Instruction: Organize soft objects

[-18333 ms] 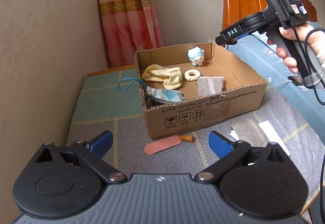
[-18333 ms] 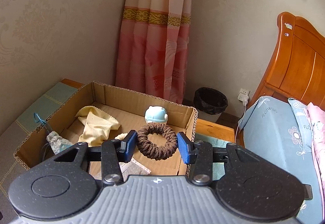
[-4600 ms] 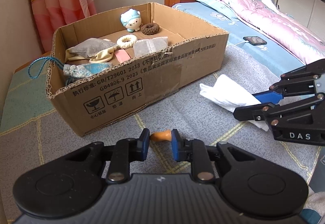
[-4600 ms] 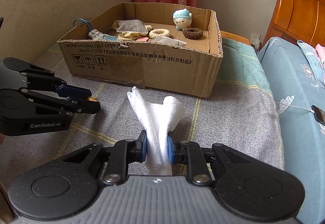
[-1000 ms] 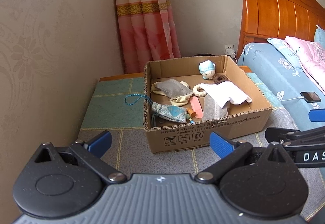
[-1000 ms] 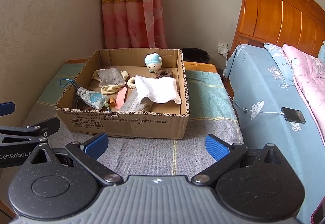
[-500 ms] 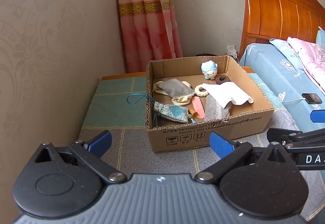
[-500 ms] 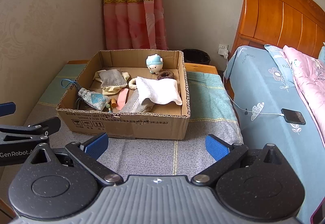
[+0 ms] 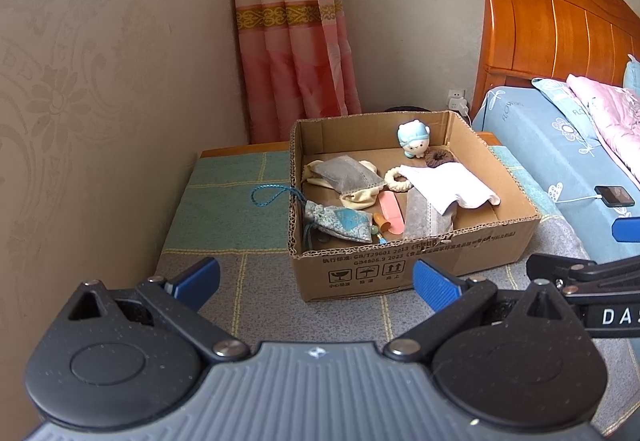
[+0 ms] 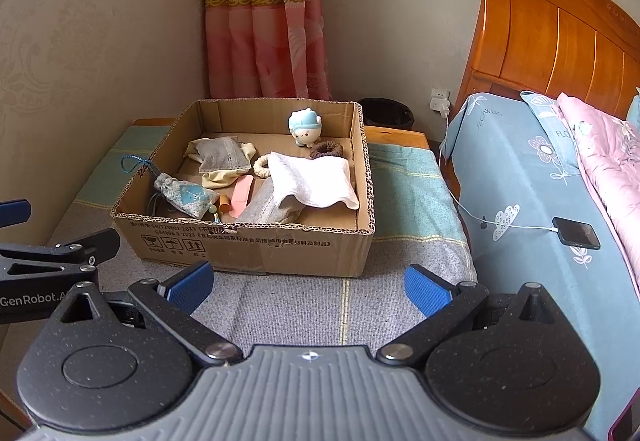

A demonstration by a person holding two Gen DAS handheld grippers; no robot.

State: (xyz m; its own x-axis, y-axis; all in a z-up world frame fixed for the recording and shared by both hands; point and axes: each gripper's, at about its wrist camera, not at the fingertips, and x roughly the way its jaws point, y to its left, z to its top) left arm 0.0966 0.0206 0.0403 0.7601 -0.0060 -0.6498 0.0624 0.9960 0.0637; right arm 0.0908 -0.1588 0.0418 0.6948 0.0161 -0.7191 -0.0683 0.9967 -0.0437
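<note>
A cardboard box (image 9: pixel 416 261) (image 10: pixel 256 241) sits on a cloth-covered table. Inside lie a white cloth (image 9: pixel 452 187) (image 10: pixel 312 177), a blue-capped plush toy (image 9: pixel 414 139) (image 10: pixel 305 129), a brown scrunchie (image 9: pixel 438 158) (image 10: pixel 327 149), a cream ring (image 9: pixel 394 177), a grey pouch (image 9: pixel 348 175) (image 10: pixel 220 153), a pink strip (image 9: pixel 390 207) (image 10: pixel 242 189) and a patterned blue sachet (image 9: pixel 340 221) (image 10: pixel 186 195). My left gripper (image 9: pixel 316 279) and my right gripper (image 10: pixel 306 283) both stand open and empty, held back in front of the box.
A wall runs close on the left and a curtain (image 9: pixel 292 25) hangs behind the box. A bed (image 10: pixel 540 177) with a wooden headboard (image 9: pixel 560 33) lies right; a phone (image 10: pixel 576 232) on a cable rests on it. A dark bin (image 10: pixel 386 113) stands behind the table.
Over the last second both grippers stay open and drift only slightly. Earlier the left gripper held a small orange piece and the right the white cloth; both things now lie in the box.
</note>
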